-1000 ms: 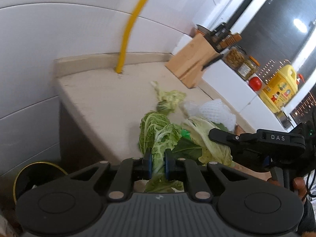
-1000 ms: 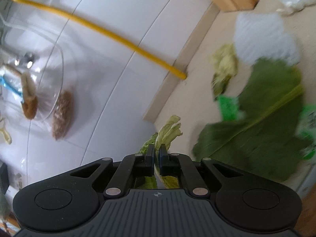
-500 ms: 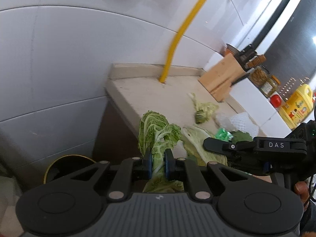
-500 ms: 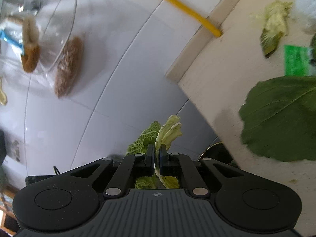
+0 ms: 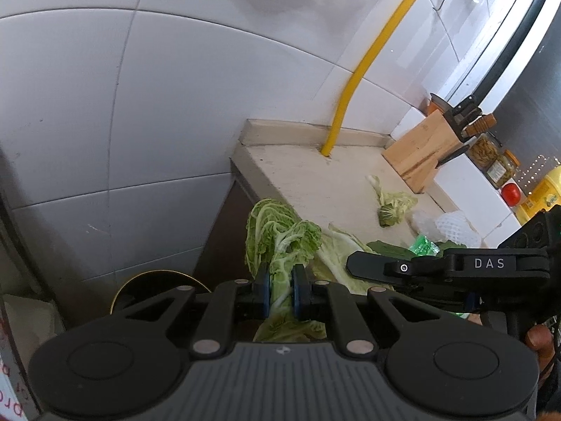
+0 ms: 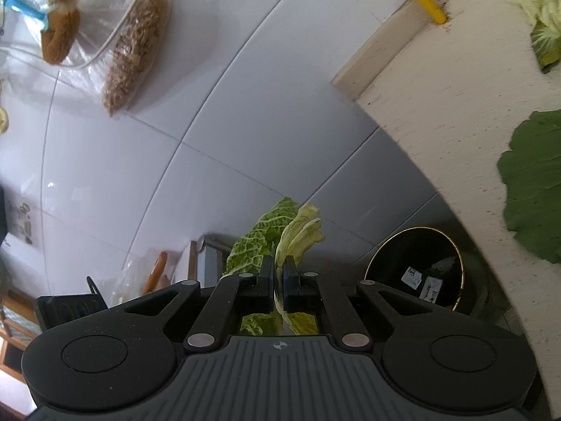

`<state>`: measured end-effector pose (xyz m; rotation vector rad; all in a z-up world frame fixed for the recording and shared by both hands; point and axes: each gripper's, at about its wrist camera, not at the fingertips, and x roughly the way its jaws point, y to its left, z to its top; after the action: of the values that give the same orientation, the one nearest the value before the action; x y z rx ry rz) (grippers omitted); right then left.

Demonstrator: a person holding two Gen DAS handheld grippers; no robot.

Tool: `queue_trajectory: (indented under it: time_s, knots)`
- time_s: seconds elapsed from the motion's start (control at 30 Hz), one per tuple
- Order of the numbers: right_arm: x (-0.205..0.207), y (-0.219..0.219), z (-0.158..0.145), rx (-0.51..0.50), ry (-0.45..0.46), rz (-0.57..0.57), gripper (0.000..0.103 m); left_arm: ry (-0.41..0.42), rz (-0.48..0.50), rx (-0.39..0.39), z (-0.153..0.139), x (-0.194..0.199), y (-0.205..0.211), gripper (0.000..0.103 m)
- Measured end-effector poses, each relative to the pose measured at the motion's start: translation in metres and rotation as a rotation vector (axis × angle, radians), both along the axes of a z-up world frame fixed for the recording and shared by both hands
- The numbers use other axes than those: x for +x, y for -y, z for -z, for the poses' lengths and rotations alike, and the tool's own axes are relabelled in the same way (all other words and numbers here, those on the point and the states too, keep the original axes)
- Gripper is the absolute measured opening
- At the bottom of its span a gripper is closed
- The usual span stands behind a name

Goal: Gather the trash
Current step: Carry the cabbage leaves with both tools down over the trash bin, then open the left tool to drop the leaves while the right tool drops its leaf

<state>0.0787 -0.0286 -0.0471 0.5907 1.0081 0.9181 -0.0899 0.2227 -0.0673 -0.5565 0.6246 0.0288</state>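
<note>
Bin [image 5: 154,282]: black, gold-rimmed, on the floor beside the desk [image 5: 315,182].
Left gripper [image 5: 280,289]: jaws clamped on a cabbage leaf [image 5: 277,242], off the desk edge.
Right gripper [image 6: 277,280]: jaws pinched on a pale leaf [image 6: 298,235], bin lower right.

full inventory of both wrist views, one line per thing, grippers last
cabbage leaf: 1, light green, clamped in left gripper
pale leaf: 1, yellow-green, clamped in right gripper
dark leaf: 1, dark green, flat on counter
leaf scrap: 1, pale green, counter near knife block
foam net: 1, white, on counter
green wrapper: 1, green, on counter
trash bin: 1, black with gold rim, on floor below counter edge
counter: 1, beige
knife block: 1, wood, counter's back corner
yellow pipe: 1, along wall tiles
oil bottle: 1, yellow, ledge
left gripper: black, shut
right gripper: black, shut
</note>
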Motion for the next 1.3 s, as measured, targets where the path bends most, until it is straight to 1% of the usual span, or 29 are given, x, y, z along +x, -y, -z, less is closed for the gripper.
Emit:
queue_trajectory:
  time_s: [0.4, 0.6, 0.73, 0.87, 1.0, 1.3]
  knots:
    - [-0.006, -0.028, -0.004, -0.051, 0.030, -0.041, 0.007, -0.003, -0.059, 0.021, 0.001, -0.013, -0.011, 0.008]
    - [-0.009, -0.044, -0.008, -0.103, 0.080, -0.058, 0.007, -0.019, -0.083, 0.051, 0.002, -0.014, -0.013, 0.008]
    - [-0.011, -0.055, -0.009, -0.150, 0.112, -0.064, 0.007, -0.033, -0.090, 0.069, 0.004, -0.014, -0.013, 0.008]
    - [-0.014, -0.068, -0.012, -0.215, 0.165, -0.070, 0.007, -0.053, -0.101, 0.094, 0.006, -0.012, -0.013, 0.008]
    - [-0.016, -0.079, -0.013, -0.251, 0.198, -0.079, 0.007, -0.069, -0.107, 0.122, 0.008, -0.008, -0.012, 0.008]
    - [-0.019, -0.090, -0.014, -0.307, 0.231, -0.094, 0.007, -0.083, -0.110, 0.152, 0.010, -0.005, -0.014, 0.008]
